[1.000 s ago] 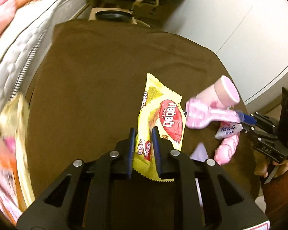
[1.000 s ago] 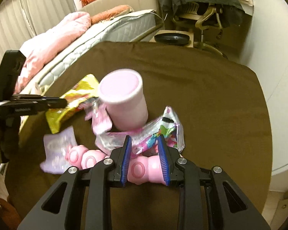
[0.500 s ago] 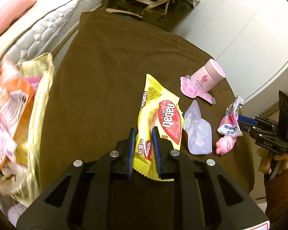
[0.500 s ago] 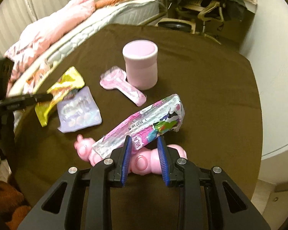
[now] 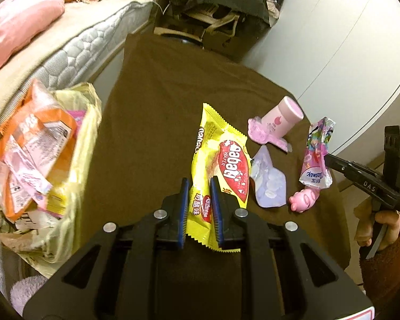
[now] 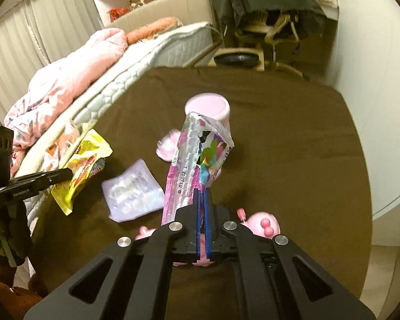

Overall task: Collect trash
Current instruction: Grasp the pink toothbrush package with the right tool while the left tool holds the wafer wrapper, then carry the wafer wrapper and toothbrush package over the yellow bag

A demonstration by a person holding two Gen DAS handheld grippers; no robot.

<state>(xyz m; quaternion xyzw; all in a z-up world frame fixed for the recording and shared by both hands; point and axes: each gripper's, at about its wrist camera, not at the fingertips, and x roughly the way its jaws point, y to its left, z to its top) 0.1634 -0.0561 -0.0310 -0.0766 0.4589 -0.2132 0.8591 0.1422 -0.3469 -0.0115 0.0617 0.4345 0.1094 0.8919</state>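
My left gripper is shut on a yellow Nabati wafer wrapper, held above the brown table. My right gripper is shut on a pink and silver foil wrapper, lifted upright; the wrapper also shows in the left wrist view. A yellow trash bag with orange and pink wrappers hangs at the table's left edge. A pale purple packet, a small pink wrapper, a pink cup and a pink pig toy are on the table.
A mattress with pink bedding runs along the table's left side. A chair with dark clothes stands beyond the far edge. A white wall is on the right.
My right gripper closed on the foil wrapper and lifted it upright off the pig toy. My left gripper, still holding the Nabati wrapper, moved back toward the trash bag, which shows more fully.
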